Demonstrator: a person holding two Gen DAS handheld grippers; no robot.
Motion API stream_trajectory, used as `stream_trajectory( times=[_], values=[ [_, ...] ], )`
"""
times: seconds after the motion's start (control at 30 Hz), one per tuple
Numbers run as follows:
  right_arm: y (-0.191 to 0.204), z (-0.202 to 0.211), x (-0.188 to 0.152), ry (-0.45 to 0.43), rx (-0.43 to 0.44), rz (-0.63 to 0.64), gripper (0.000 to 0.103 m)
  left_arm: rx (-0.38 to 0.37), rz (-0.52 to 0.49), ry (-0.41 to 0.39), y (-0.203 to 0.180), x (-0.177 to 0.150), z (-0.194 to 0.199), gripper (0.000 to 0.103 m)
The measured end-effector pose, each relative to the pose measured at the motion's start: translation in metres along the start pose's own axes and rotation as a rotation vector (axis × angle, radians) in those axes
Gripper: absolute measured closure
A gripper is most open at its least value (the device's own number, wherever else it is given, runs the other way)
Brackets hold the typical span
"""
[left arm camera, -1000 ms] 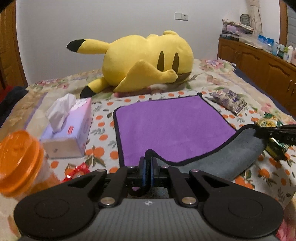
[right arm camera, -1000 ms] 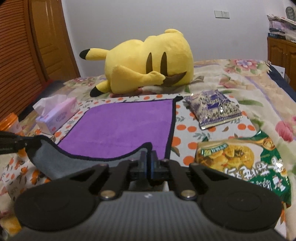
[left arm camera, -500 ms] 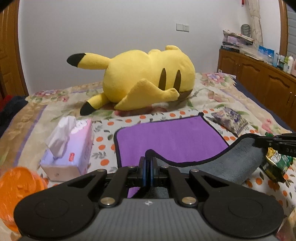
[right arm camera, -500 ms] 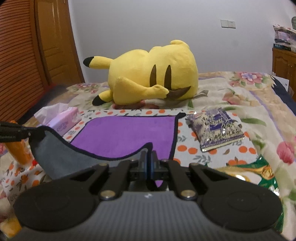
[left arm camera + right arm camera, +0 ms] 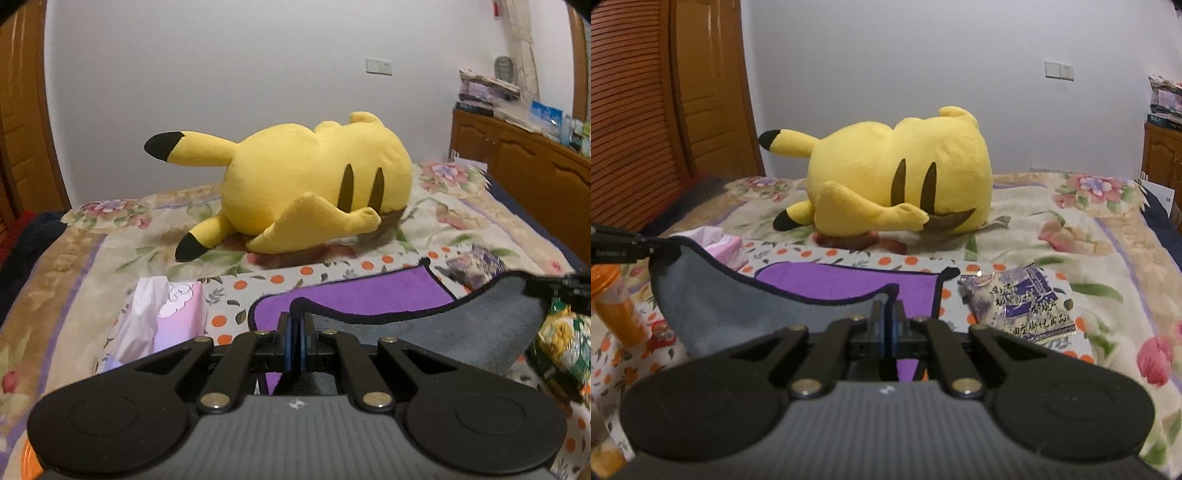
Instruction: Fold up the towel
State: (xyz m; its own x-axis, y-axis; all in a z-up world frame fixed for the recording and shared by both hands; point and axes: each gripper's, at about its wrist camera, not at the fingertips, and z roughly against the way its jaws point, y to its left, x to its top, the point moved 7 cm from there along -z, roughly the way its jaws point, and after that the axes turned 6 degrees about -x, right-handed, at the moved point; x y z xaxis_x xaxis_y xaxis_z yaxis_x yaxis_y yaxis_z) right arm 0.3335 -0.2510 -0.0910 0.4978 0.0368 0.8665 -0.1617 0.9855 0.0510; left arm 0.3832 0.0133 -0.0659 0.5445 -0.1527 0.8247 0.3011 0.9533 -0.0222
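A towel, purple on top [image 5: 369, 295] and grey underneath [image 5: 461, 332], with a black hem, lies on the bed. Its near edge is lifted and sags between my two grippers. My left gripper [image 5: 294, 325] is shut on the near left corner. My right gripper [image 5: 886, 317] is shut on the near right corner. The towel also shows in the right wrist view [image 5: 849, 284], its grey underside [image 5: 738, 306] hanging towards the left gripper [image 5: 646, 245]. The right gripper shows in the left wrist view [image 5: 554, 288].
A big yellow plush [image 5: 314, 192] lies behind the towel. A pink tissue box [image 5: 162, 317] stands to the left, an orange-lidded jar [image 5: 617, 306] nearer. A purple snack bag [image 5: 1023, 299] and a green one [image 5: 565, 343] lie to the right. A wooden cabinet [image 5: 535, 177] lines the right wall.
Both grippers have risen and carried the near edge of the towel forward over the purple face. Less purple shows than before.
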Motion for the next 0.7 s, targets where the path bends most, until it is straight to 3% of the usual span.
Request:
stream_trajectory(
  times=[0.7],
  values=[
    [-0.006,-0.053,0.038,-0.065,-0.025,0.059,0.099,0.086,-0.024,-0.041,0.026,0.048,-0.058,0.097]
  ],
)
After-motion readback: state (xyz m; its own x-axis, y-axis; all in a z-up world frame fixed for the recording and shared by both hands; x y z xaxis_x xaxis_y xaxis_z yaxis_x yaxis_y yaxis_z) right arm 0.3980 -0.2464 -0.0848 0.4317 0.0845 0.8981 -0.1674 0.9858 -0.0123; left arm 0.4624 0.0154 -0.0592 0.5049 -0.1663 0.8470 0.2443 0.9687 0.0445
